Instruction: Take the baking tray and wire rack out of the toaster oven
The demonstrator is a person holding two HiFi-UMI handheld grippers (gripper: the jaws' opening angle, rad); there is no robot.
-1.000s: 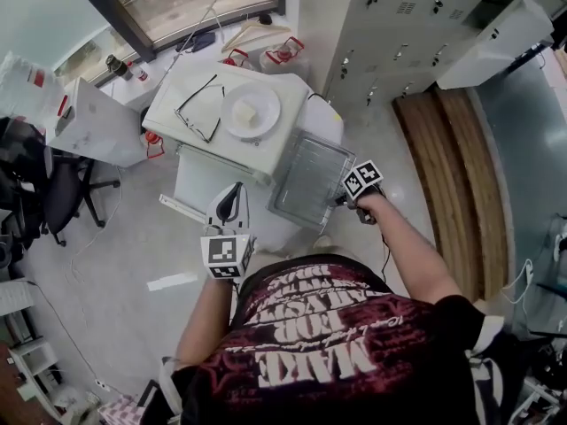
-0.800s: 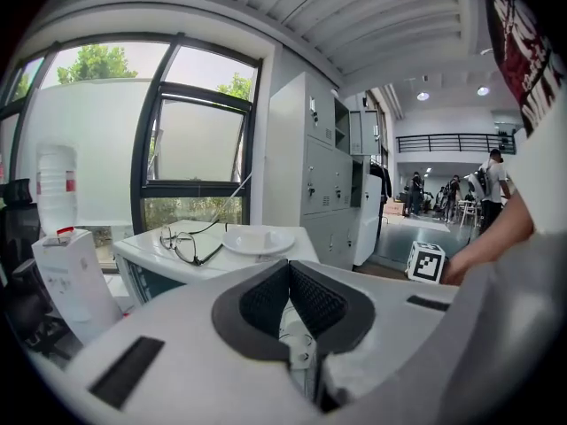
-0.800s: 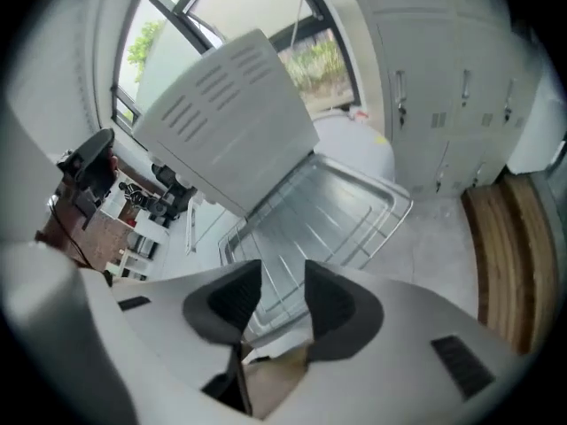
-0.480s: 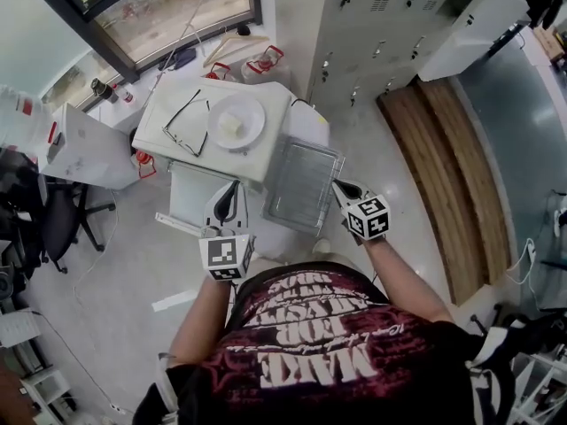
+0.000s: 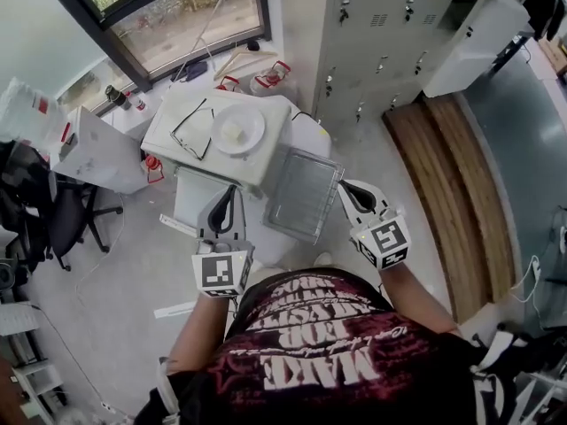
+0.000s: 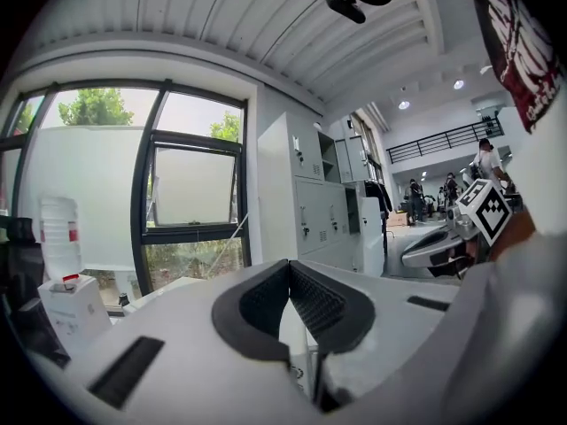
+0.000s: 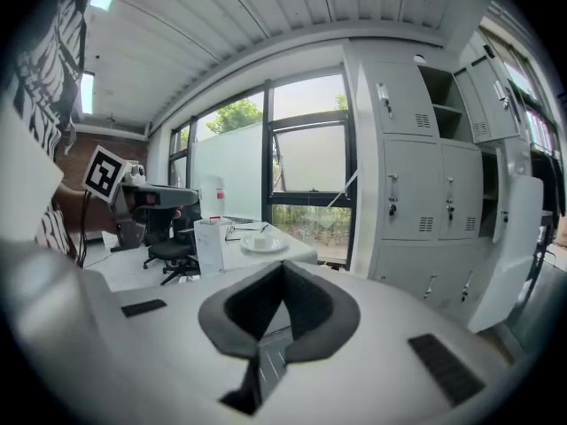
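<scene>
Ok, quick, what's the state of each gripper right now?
Left gripper: closed, jaws together, holding nothing.
Right gripper: closed, jaws together, holding nothing.

Distant people (image 6: 414,193) too small; chair (image 5: 53,211) half out of frame

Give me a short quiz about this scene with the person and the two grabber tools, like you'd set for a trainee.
1. True or false: the right gripper is clamped on the baking tray.
2. Which thing lies next to the wire rack? A: a plate. B: a kettle. C: a laptop.
3. How do the jaws of the left gripper stand, and what is between them?

Key:
1. False. Its jaws are shut on nothing, and the tray lies free.
2. A.
3. Shut, with nothing between them.
</scene>
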